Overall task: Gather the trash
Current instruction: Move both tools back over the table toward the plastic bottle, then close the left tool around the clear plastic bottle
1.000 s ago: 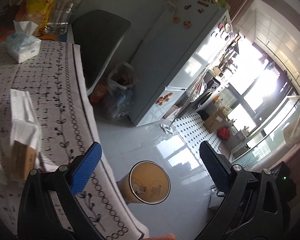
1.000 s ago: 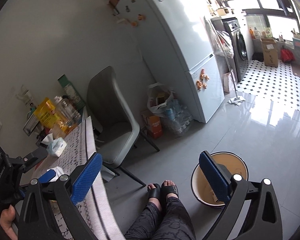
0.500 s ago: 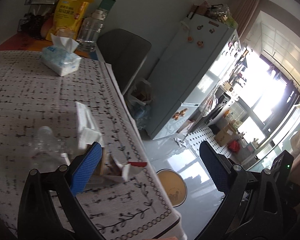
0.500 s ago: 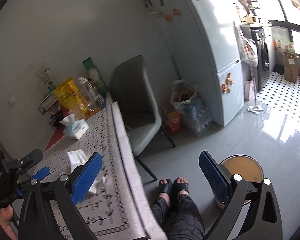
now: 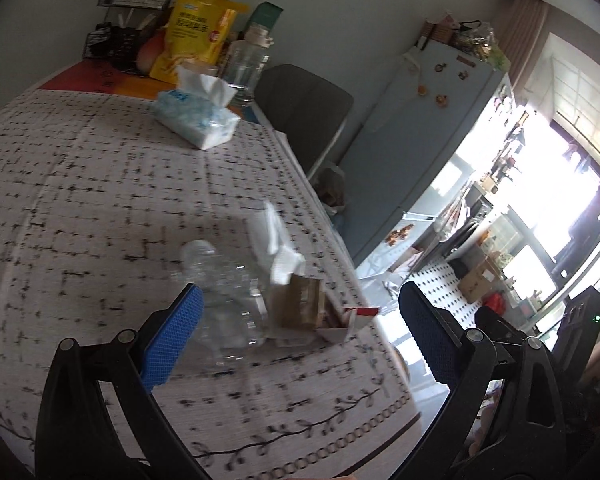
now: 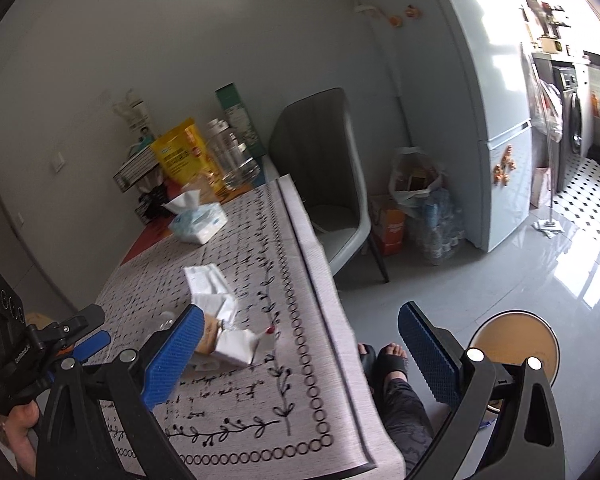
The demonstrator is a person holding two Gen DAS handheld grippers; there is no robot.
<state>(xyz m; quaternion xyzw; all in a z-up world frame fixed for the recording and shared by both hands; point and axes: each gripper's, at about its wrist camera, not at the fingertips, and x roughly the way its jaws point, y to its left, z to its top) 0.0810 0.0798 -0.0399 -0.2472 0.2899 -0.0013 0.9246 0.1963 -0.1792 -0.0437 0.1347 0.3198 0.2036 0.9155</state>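
Clear bottle blurred.

Walls are plain pale grey. The floor is glossy grey tile with strong window glare; beyond it lies black-and-white patterned tile. A tall pale fridge stands against the wall, magnets on its door and side. A grey chair sits between the fridge and the counter, which carries a grey cloth printed with black dashes and a leaf border. Large windows at the far end are overexposed, lighting the room. A brown curtain hangs beside them.
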